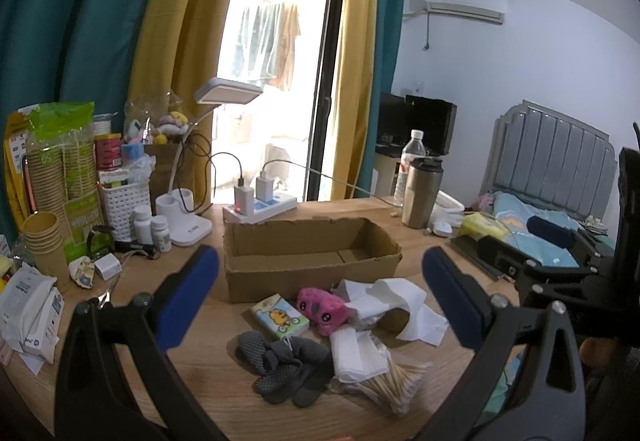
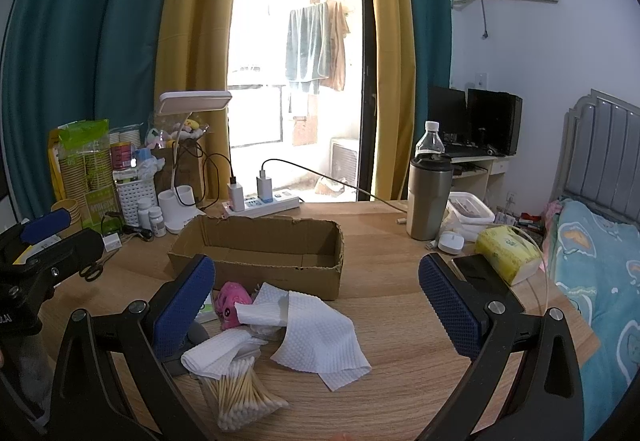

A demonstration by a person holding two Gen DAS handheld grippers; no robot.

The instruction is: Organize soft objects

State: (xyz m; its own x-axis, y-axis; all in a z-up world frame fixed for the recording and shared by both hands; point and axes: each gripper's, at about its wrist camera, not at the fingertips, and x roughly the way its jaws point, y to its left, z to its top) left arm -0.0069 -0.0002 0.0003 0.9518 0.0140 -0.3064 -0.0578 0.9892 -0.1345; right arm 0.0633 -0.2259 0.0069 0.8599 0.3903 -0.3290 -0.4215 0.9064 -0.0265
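Observation:
An open cardboard box (image 1: 312,265) (image 2: 260,253) stands on the wooden table, empty. In front of it lies a pile: a pink plush toy (image 1: 322,307) (image 2: 230,301), a tissue pack with a cartoon (image 1: 280,317), grey socks (image 1: 286,367), white paper towels (image 1: 400,301) (image 2: 316,337), a folded white cloth (image 1: 358,355) (image 2: 216,355) and a bag of cotton swabs (image 1: 390,385) (image 2: 240,397). My left gripper (image 1: 320,293) is open and empty above the pile. My right gripper (image 2: 316,301) is open and empty, above the towels.
A power strip (image 1: 260,207), desk lamp (image 1: 188,217), pill bottles (image 1: 152,227), paper cups (image 1: 44,241) and scissors (image 2: 94,269) crowd the left and back. A steel tumbler (image 2: 428,197), water bottle (image 2: 429,139), yellow tissue pack (image 2: 508,249) and phone (image 2: 476,267) stand right. A bed (image 2: 600,261) lies beyond.

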